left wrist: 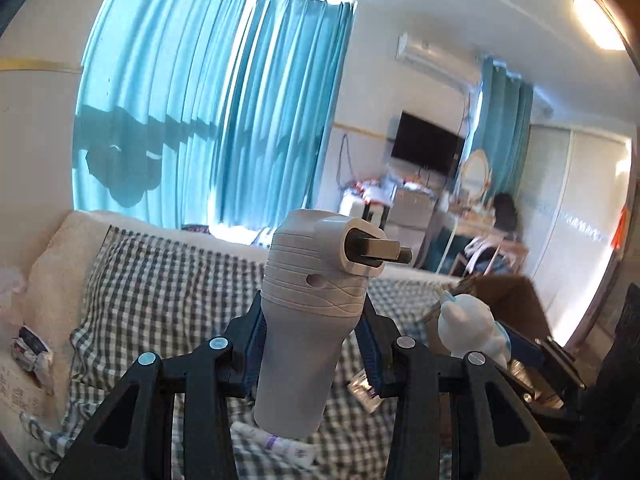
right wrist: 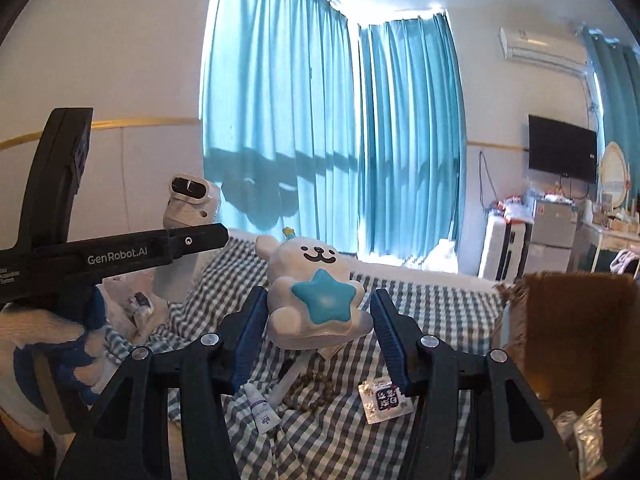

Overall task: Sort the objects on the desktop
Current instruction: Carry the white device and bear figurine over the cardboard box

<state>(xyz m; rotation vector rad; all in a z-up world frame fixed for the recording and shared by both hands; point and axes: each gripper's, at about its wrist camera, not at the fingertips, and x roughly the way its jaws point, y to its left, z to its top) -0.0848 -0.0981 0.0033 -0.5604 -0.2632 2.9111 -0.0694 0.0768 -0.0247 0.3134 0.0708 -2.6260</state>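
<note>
Left gripper jaws clamped on a grey device, held upright above the checked cloth; its head has a dark stub sticking out to the right. Right gripper jaws closed on a white bear toy with a blue star on its belly, lifted clear of the cloth, face toward camera. On the cloth under it: small white tube, brown bead string, sachet. Cardboard box at right, open, crinkled packets inside. A gloved hand at left carries the left gripper. Far: teal curtains, TV, air conditioner on the wall.
</note>
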